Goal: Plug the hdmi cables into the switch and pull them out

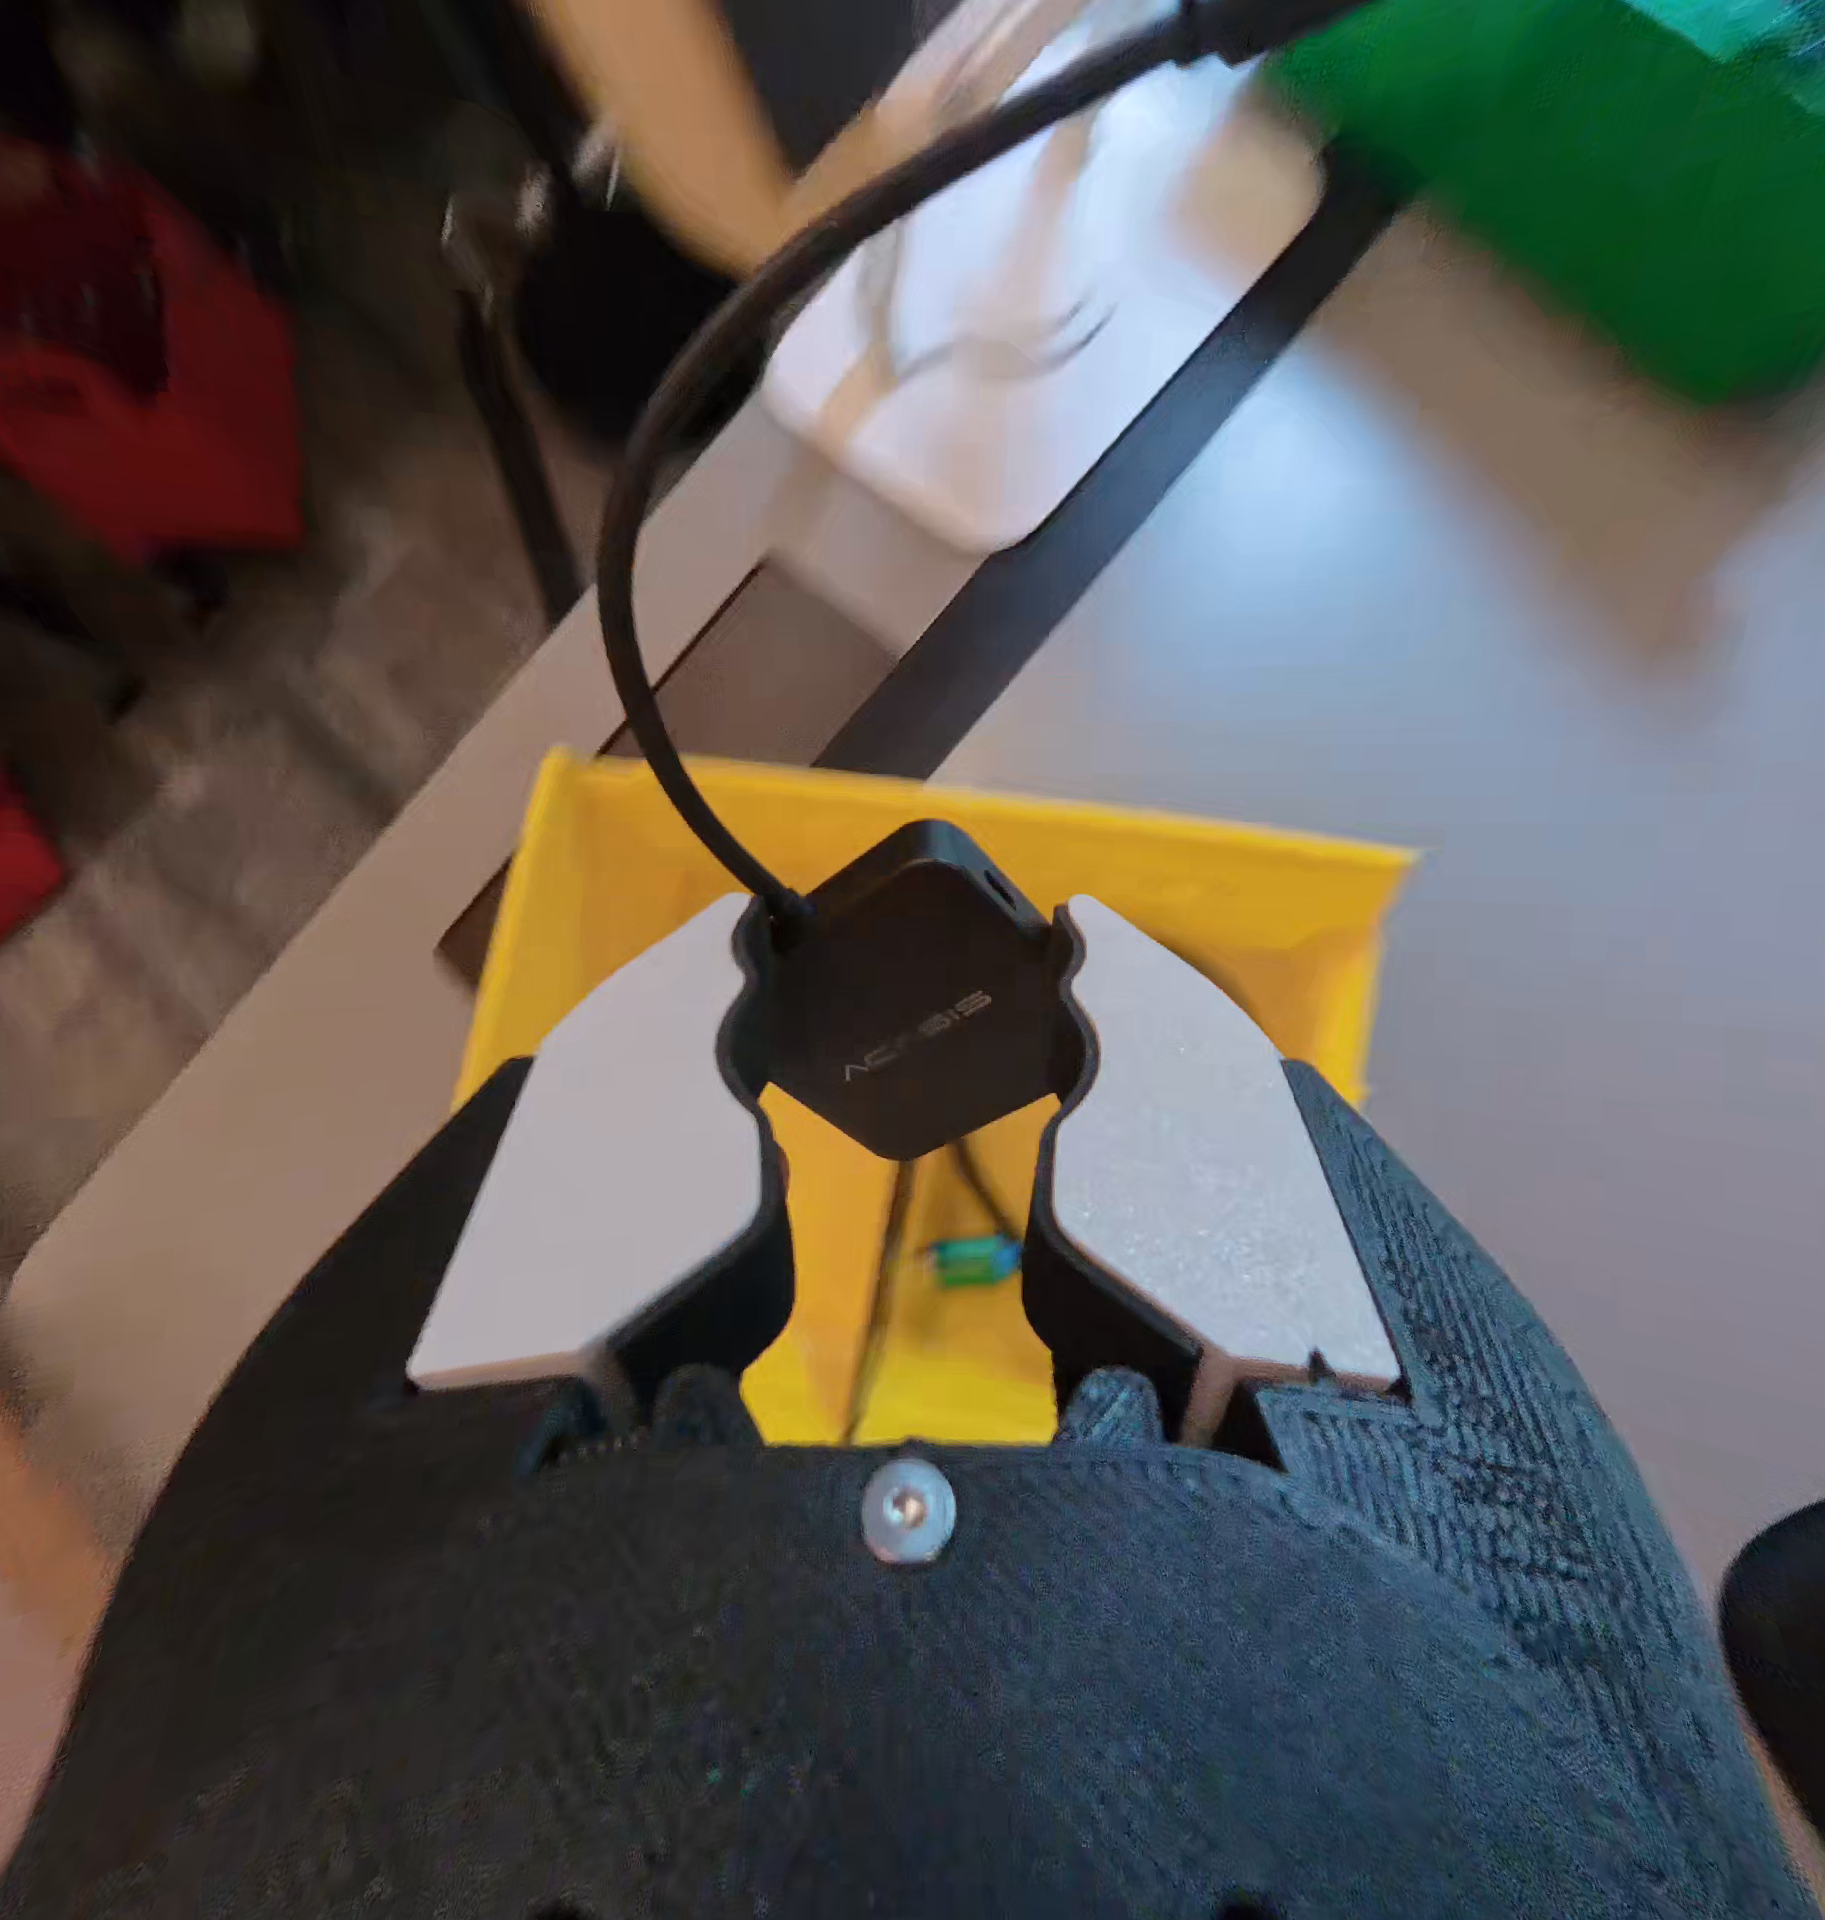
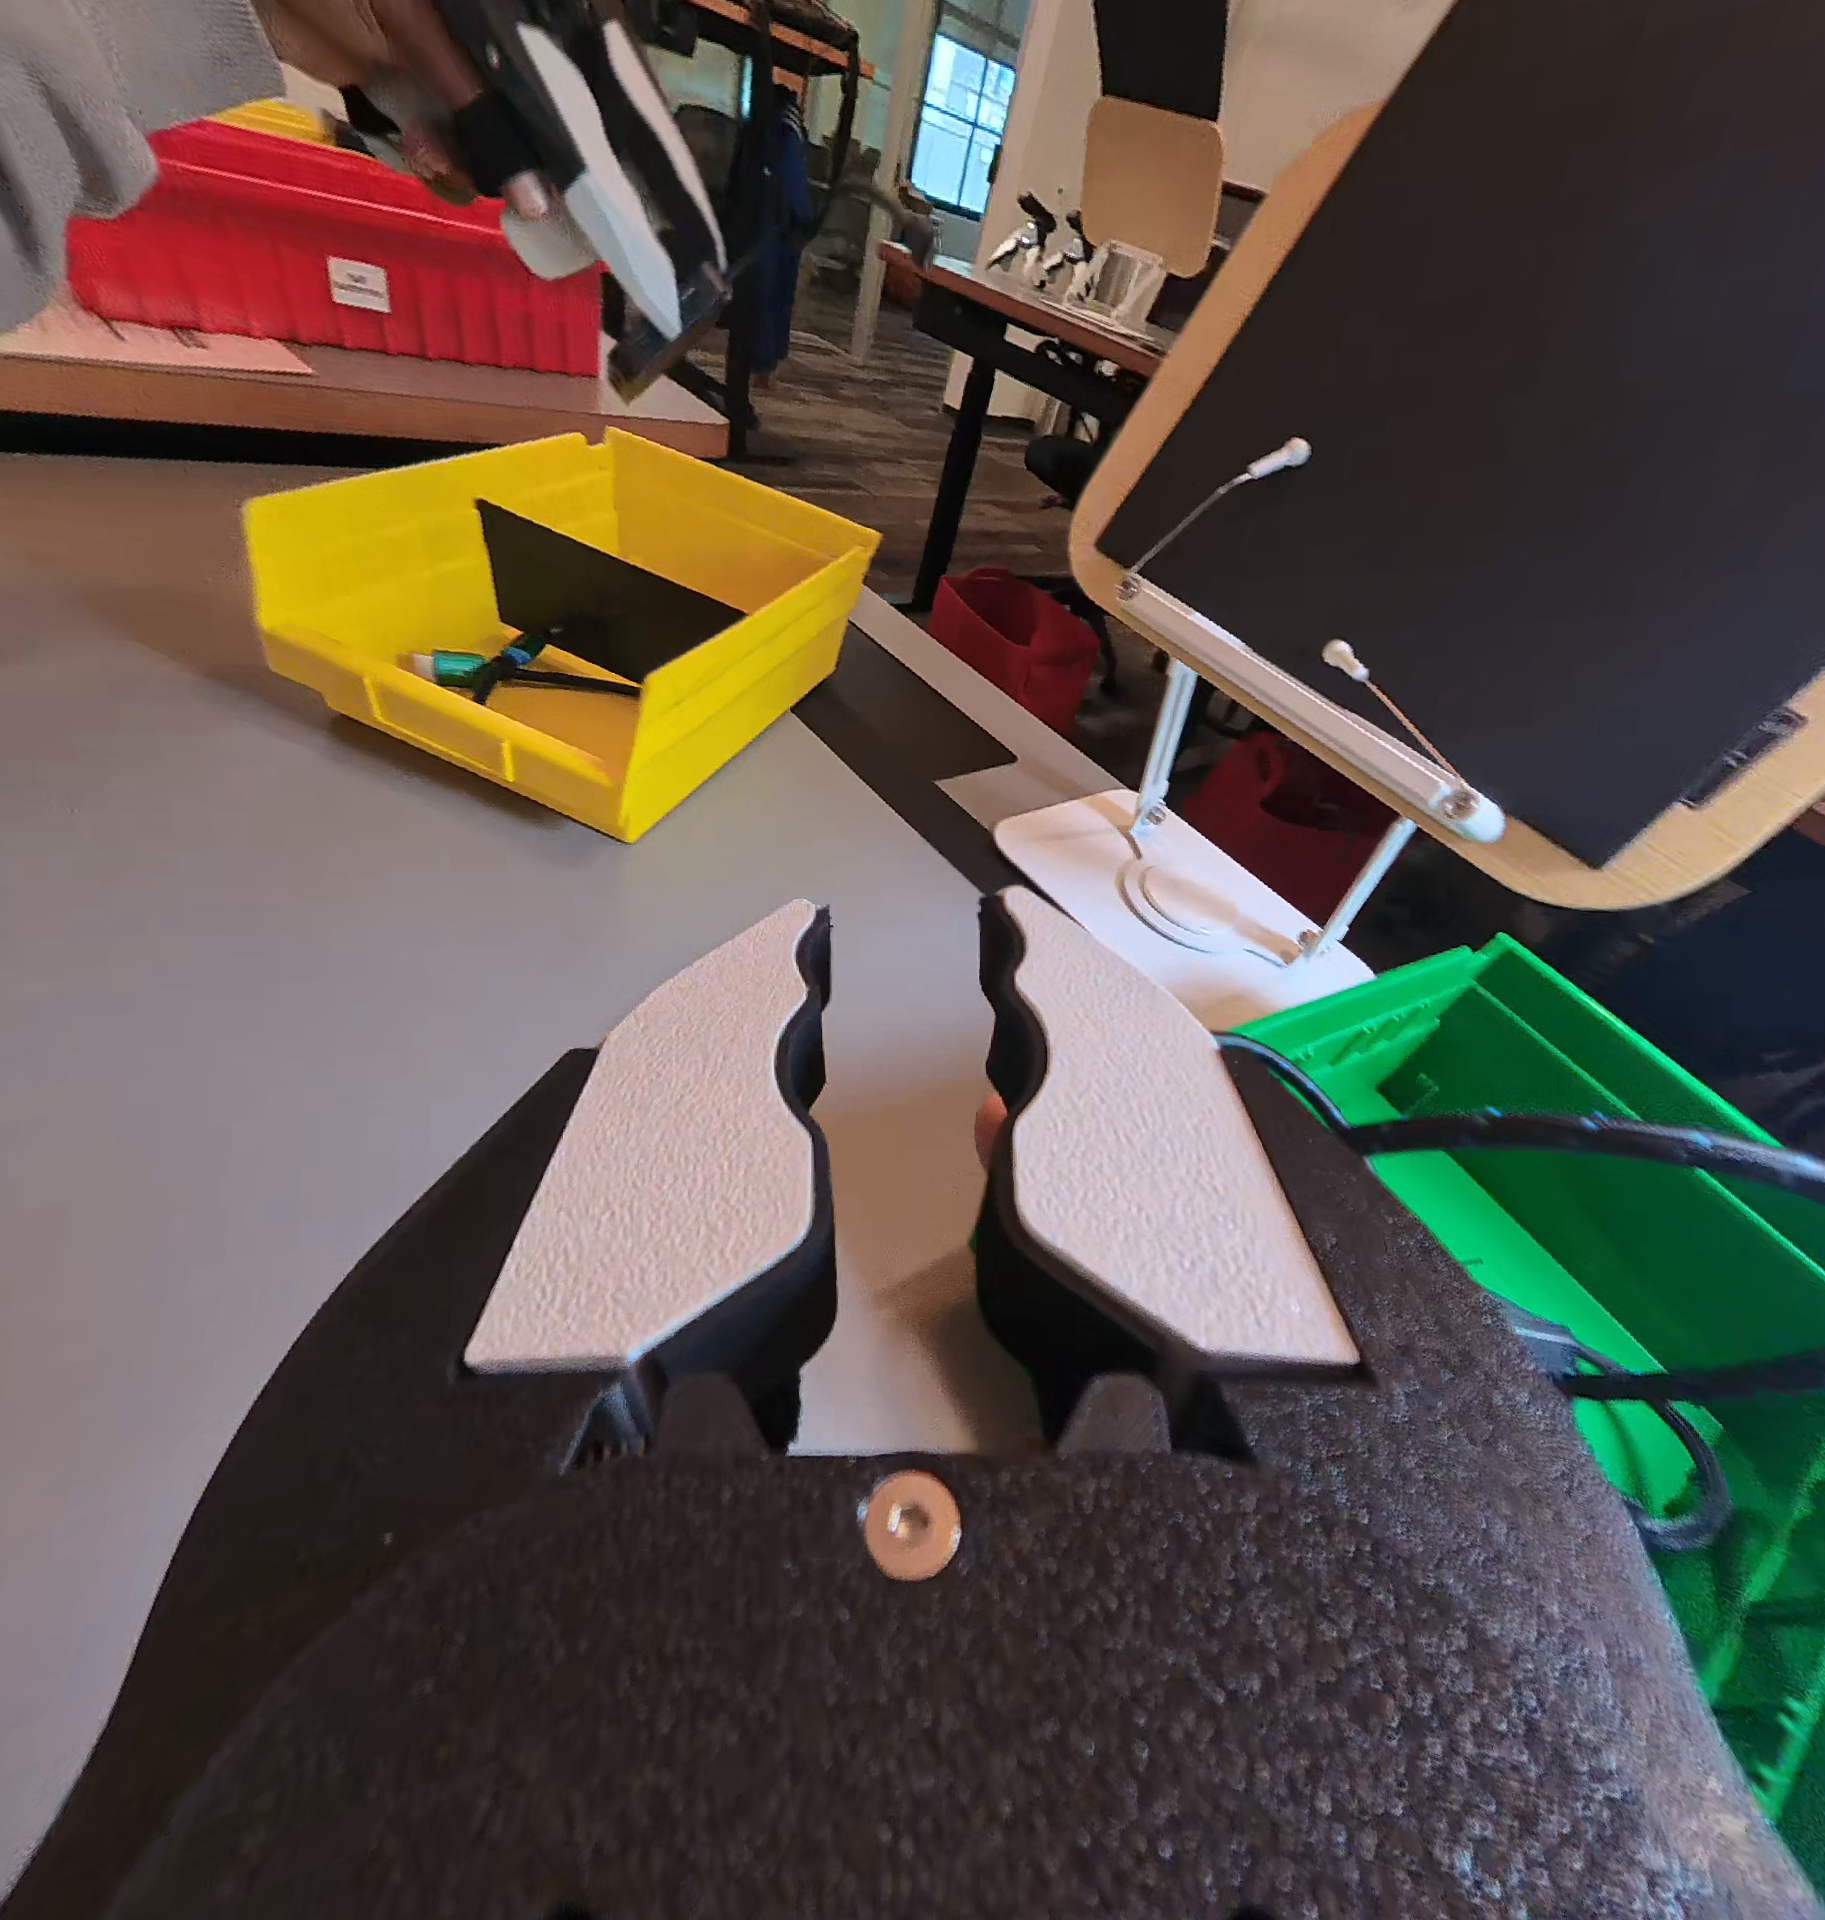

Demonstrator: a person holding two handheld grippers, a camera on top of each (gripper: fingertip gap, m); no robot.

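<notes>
My left gripper (image 1: 908, 920) is shut on a small black switch box (image 1: 903, 1023) and holds it in the air above a yellow bin (image 1: 1251, 935). A black cable (image 1: 638, 499) runs from the switch up toward the green bin (image 1: 1614, 187). A bundled cable with a green-blue plug (image 1: 965, 1262) lies in the yellow bin below. My right gripper (image 2: 905, 925) is open and empty, low over the grey table (image 2: 160, 987). The right wrist view shows the left gripper (image 2: 669, 312) high at the back left, above the yellow bin (image 2: 388, 582).
A green bin (image 2: 1614, 1226) with black cables (image 2: 1614, 1138) sits at the right, beside my right gripper. A dark board on a white stand (image 2: 1178, 883) stands behind it at the table's edge. A red bin (image 2: 264, 270) is on another table at the back left. My hands' fingertips stand some 35 centimetres from each other.
</notes>
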